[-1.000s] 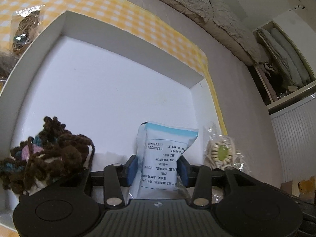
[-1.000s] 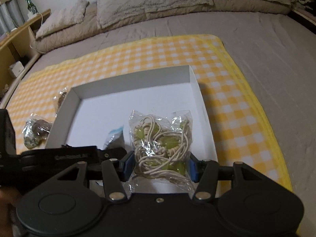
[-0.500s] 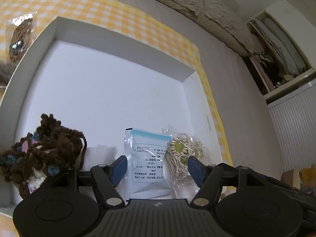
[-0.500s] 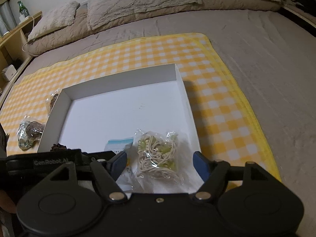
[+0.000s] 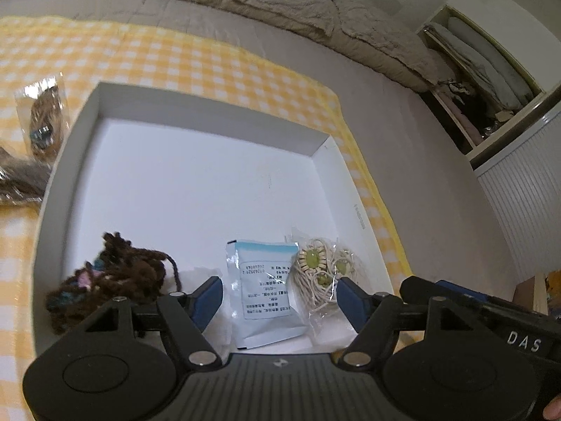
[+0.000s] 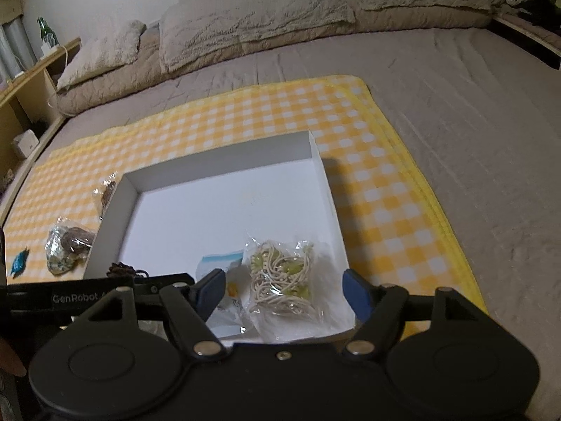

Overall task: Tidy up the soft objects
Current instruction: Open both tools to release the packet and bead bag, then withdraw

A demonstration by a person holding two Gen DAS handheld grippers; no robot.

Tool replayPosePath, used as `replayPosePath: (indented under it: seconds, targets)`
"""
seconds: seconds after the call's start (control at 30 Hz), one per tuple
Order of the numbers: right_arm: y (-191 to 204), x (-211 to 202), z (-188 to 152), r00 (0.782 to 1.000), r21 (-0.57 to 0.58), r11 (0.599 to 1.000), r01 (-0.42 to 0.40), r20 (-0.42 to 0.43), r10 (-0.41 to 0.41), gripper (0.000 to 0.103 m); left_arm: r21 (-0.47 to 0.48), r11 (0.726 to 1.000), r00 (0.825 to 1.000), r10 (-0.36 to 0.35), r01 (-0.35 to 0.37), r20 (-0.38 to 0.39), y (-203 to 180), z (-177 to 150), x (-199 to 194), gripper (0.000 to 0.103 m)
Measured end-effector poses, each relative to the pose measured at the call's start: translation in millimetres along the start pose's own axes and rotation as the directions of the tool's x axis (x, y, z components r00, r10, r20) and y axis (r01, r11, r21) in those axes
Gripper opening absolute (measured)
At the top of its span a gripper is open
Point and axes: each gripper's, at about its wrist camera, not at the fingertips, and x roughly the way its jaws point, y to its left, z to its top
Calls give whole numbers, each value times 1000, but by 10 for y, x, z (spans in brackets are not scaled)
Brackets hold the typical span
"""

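On the bed, a yellow checked cloth [image 6: 378,189] carries a white box [image 6: 224,175]. Left of the box, near the cloth's left edge, lie two clear bags: a crumpled one with dark contents [image 6: 66,242] and a smaller one [image 6: 107,191] by the box's far-left corner. Inside the box, along its near edge, sit a brown yarn bundle [image 5: 115,277] at the left, a blue-and-white sachet [image 5: 263,287] in the middle, and a bag of cream cord with green beads [image 5: 322,270] just beside it, near the right wall.

The left gripper [image 5: 278,298] has just been opening its jaws; they now stand apart above the sachet and grip nothing. The right gripper [image 6: 280,289] has also just been opening; its jaws straddle the cord bag without pressing it, and the bag rests on the box floor.
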Motion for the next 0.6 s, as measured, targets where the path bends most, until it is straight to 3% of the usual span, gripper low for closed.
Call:
replayPosePath:
  seconds: [0.17,0.37,0.53,0.6]
  targets:
    - [3,-120,-2,1000,4,1000,-12,29,12,74,25,999,999,21,-22,27,-16,7,-171,74]
    - [10,-251,-36,998,7,1000,-11,56,11,75,67,996,996,60,-64,61,-9,-5,-364,83]
    - [9,-355,-78,995,3,1000,-19,99,19,82,107,990,992,85,-95,97,18,-24,-504,95]
    - [8,-383,-96,994,11,1000,-24,105,23,92,124,986,989,98,-112,111,25,-35,-560,101]
